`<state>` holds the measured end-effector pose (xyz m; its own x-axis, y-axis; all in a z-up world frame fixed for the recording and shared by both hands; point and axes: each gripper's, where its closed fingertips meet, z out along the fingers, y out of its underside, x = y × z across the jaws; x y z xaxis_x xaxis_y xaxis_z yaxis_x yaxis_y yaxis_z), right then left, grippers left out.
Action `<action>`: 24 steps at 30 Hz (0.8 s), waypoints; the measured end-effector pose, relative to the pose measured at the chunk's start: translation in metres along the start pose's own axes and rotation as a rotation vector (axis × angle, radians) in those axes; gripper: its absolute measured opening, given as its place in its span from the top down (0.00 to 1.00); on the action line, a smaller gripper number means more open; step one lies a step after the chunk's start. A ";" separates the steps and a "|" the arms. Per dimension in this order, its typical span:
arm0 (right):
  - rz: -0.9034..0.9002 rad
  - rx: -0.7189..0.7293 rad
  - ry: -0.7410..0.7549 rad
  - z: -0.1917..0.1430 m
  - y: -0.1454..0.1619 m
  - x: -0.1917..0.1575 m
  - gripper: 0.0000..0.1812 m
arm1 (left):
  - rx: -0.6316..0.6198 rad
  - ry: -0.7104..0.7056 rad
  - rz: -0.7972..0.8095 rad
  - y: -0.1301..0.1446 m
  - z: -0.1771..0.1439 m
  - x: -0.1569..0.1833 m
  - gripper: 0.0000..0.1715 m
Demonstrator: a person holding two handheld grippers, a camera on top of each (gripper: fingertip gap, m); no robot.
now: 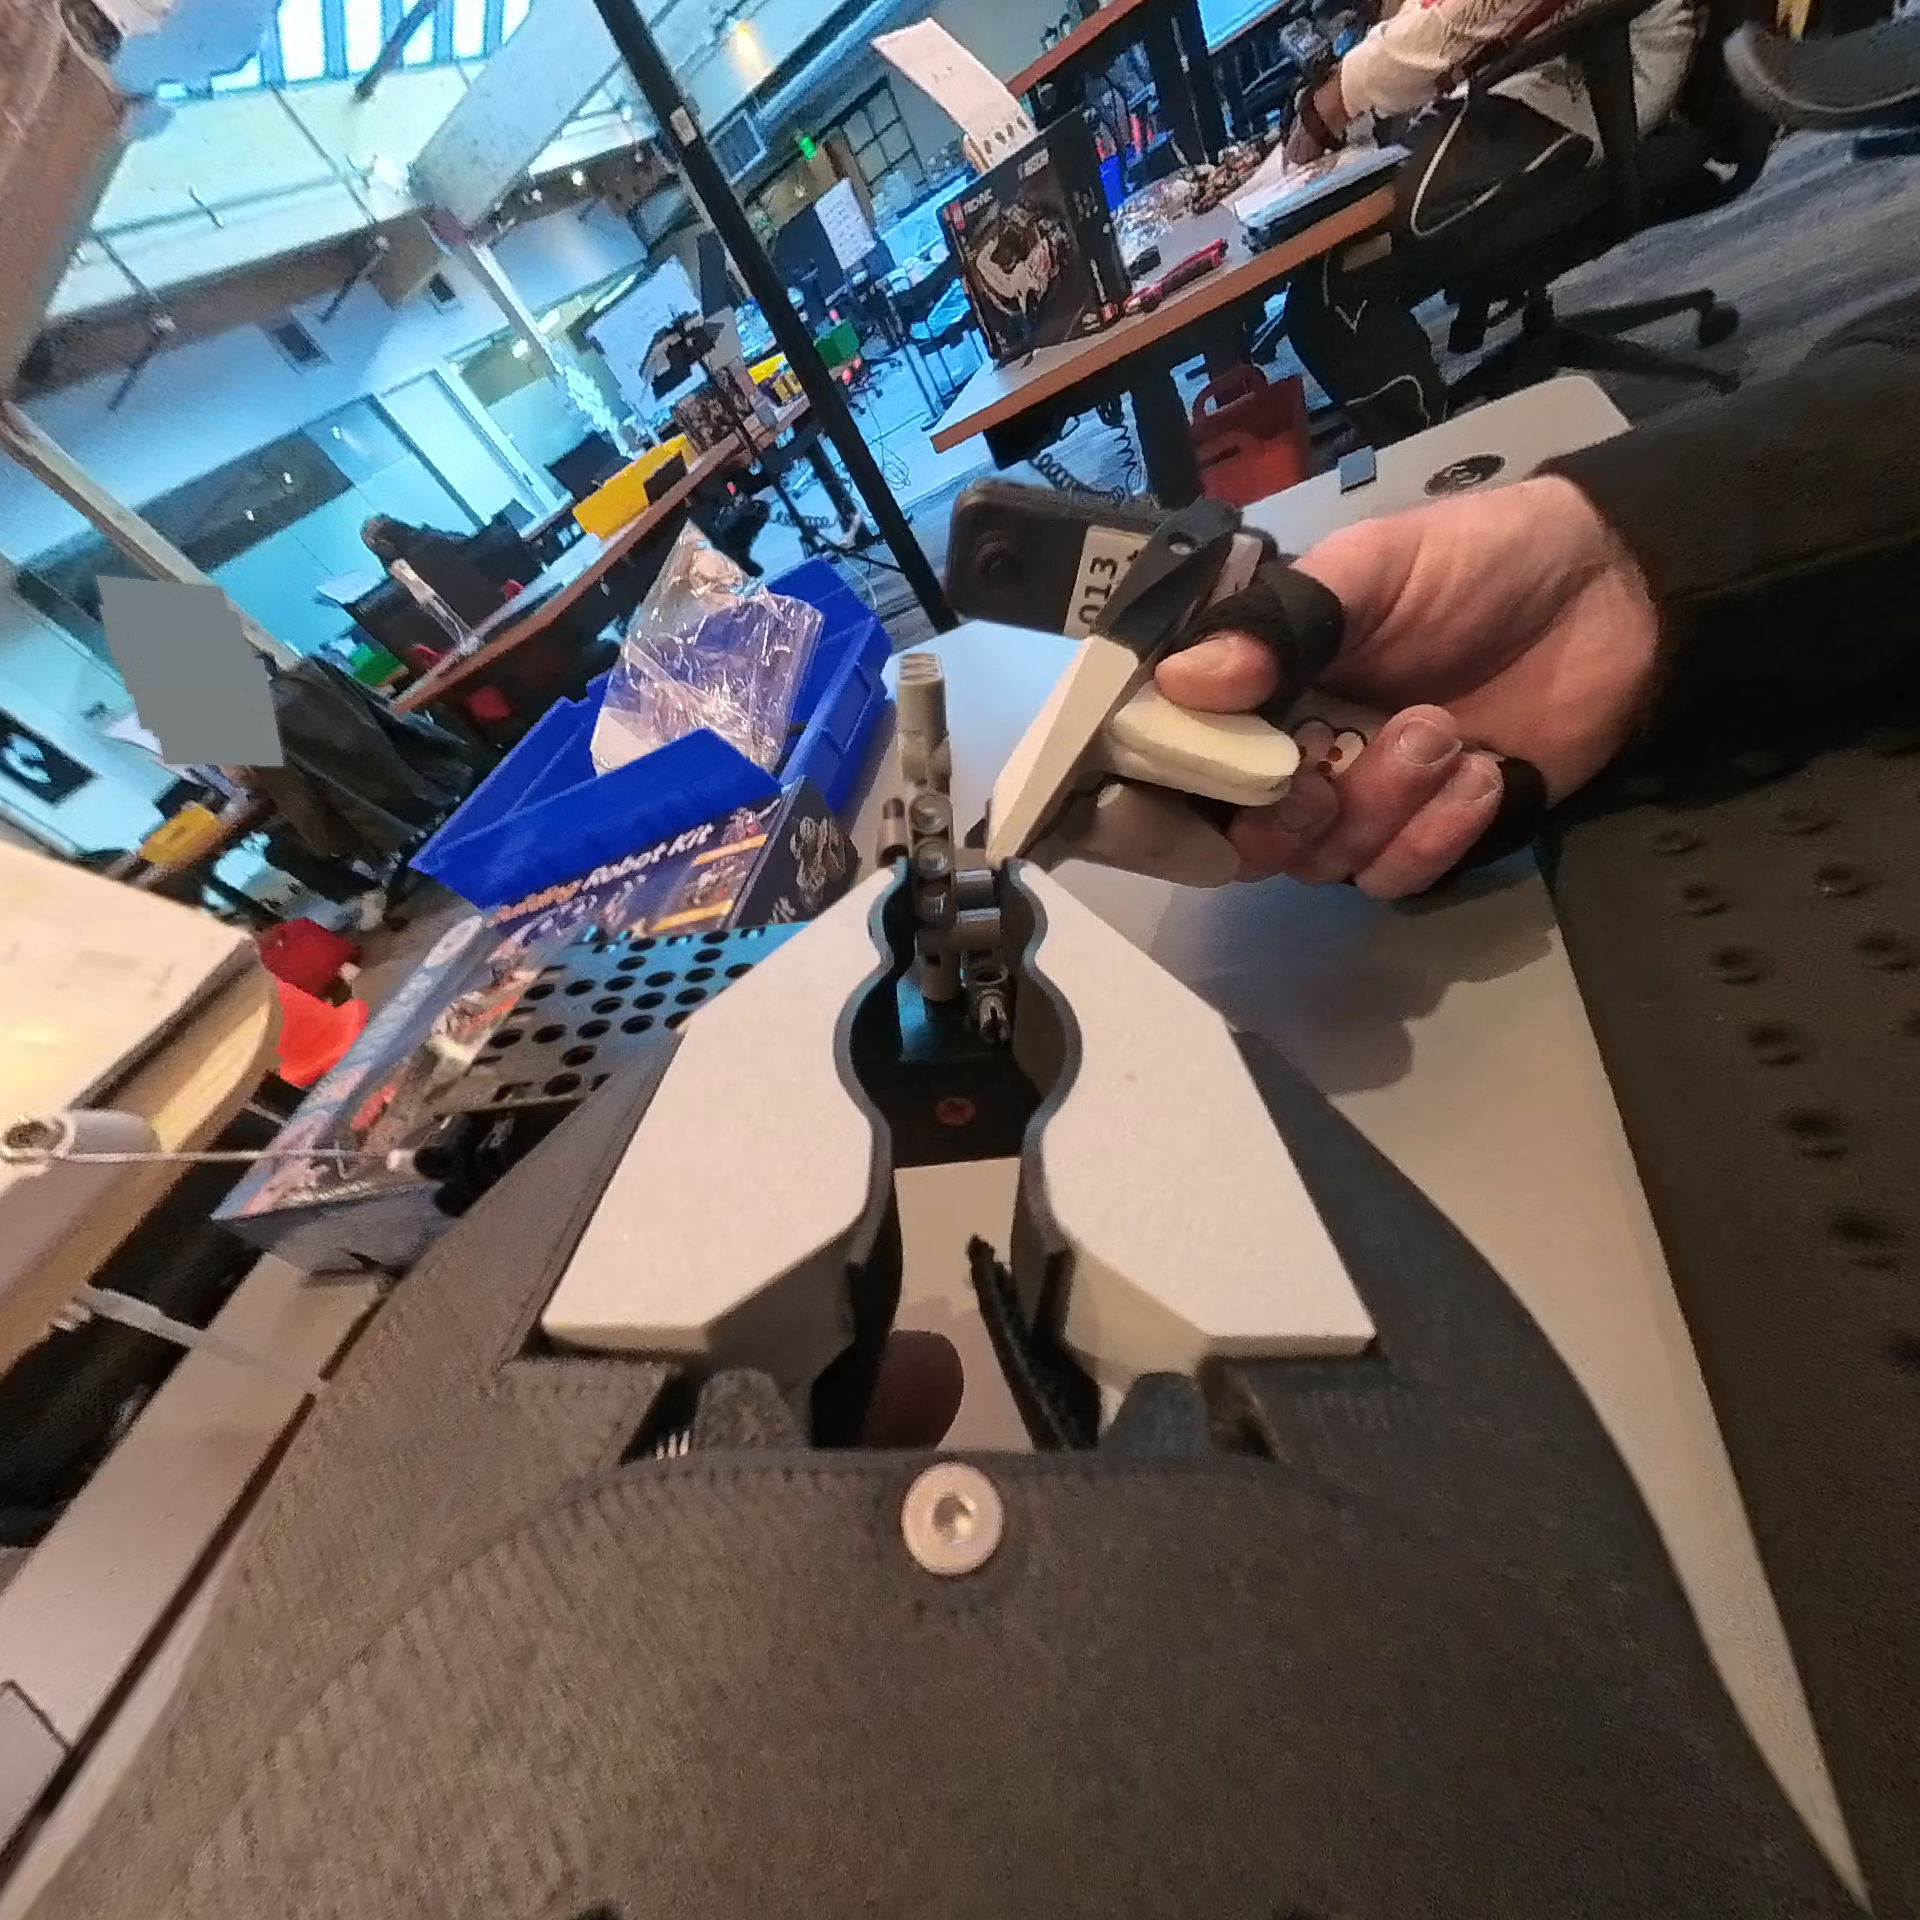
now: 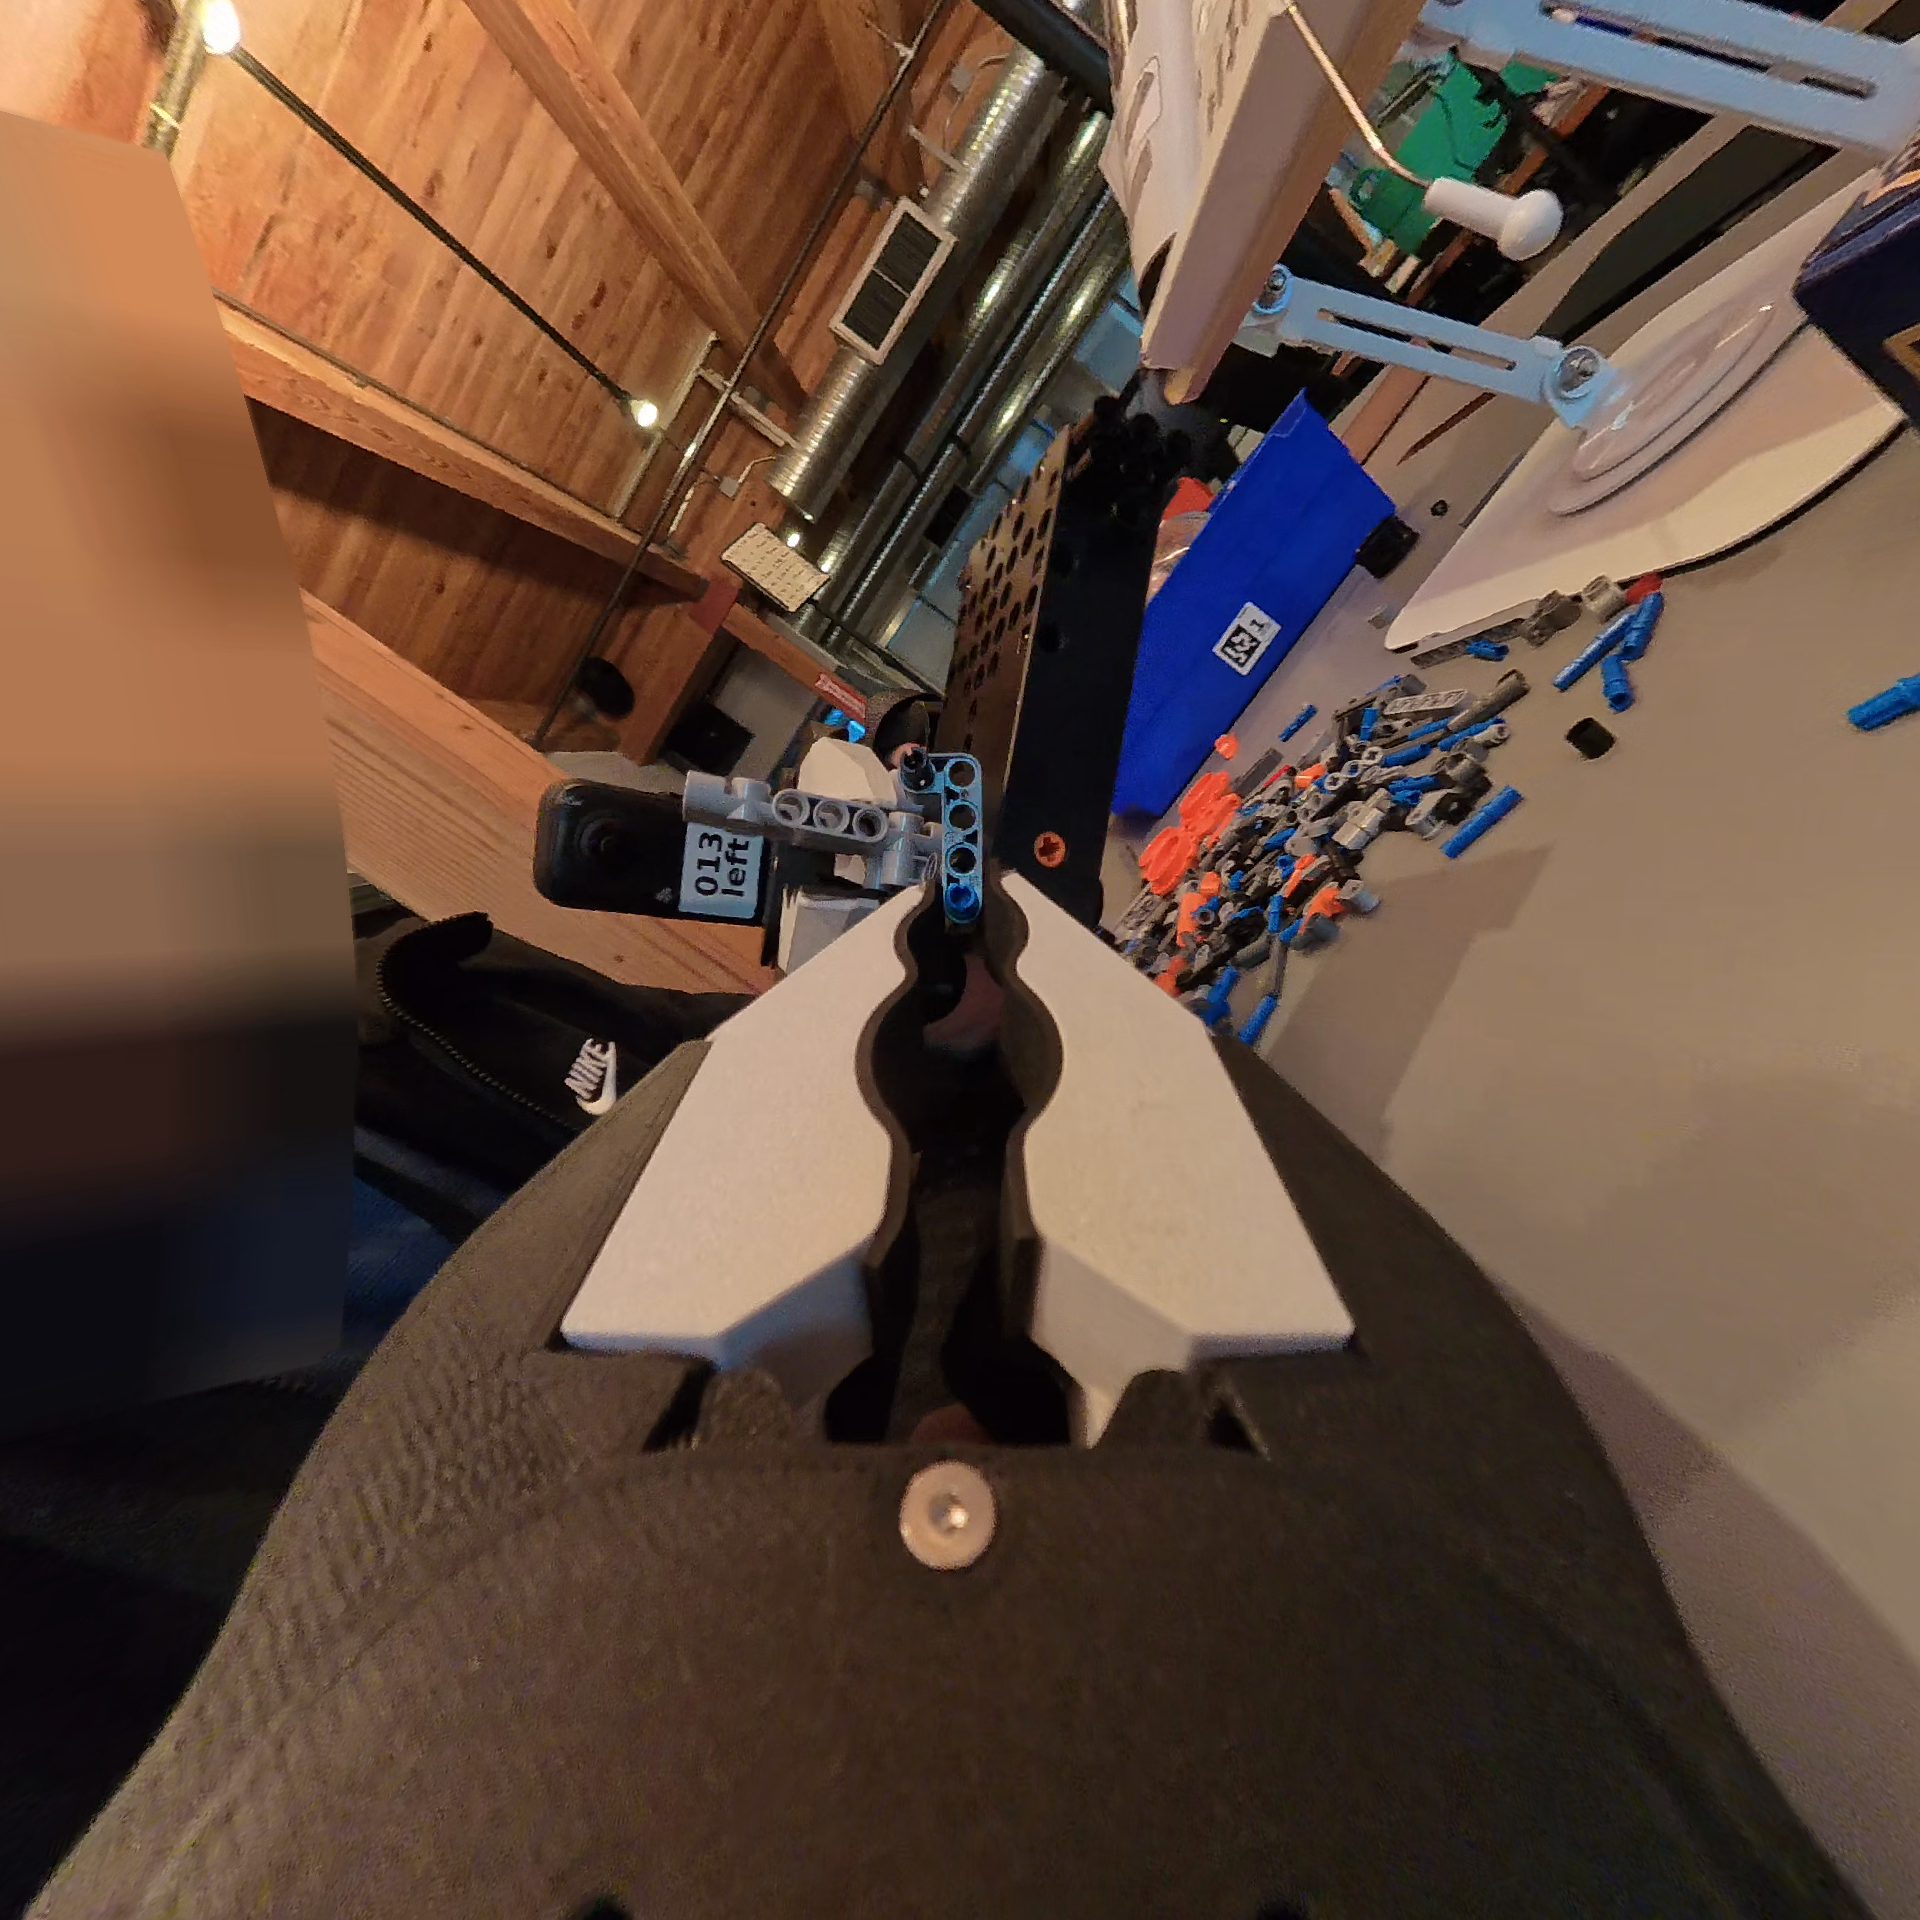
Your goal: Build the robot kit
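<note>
In the left wrist view my left gripper (image 1: 956, 883) is shut on a grey beam-and-pin assembly (image 1: 935, 831) that stands up between its grey fingers. The right gripper (image 1: 1003, 842), held in a person's hand (image 1: 1455, 675), comes in from the upper right, and its fingertip touches the assembly's right side. In the right wrist view my right gripper (image 2: 961, 894) is shut on a small blue holed beam (image 2: 961, 831). That beam meets the grey assembly (image 2: 821, 816), which the left gripper's fingers (image 2: 831, 769) hold just behind it.
A blue bin (image 1: 644, 821) with a plastic bag and a printed kit box (image 1: 665, 883) lie behind a black perforated plate (image 1: 582, 1008). A pile of loose blue, orange and grey parts (image 2: 1299, 831) lies on the grey table (image 2: 1558, 1039). A white lamp base (image 2: 1662, 416) stands farther off. The tips of both grippers are at nearly the same place.
</note>
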<state>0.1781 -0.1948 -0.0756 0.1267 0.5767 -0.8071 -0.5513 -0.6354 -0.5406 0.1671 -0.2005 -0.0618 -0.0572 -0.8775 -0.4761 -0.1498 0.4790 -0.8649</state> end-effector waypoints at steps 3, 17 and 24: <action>0.005 -0.019 -0.068 0.002 0.002 -0.009 0.97 | 0.037 0.001 0.117 -0.011 -0.004 0.004 0.93; -0.015 -0.013 -0.285 0.008 0.004 -0.045 0.97 | 0.195 0.003 0.201 -0.048 -0.021 0.008 0.93; -0.051 -0.035 -0.371 0.008 0.008 -0.059 0.97 | 0.184 -0.046 0.431 -0.059 -0.027 0.020 0.93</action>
<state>0.1593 -0.2303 -0.0303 -0.1576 0.7508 -0.6414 -0.5227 -0.6145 -0.5909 0.1486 -0.2470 -0.0157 -0.0319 -0.5977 -0.8011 0.0554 0.7992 -0.5985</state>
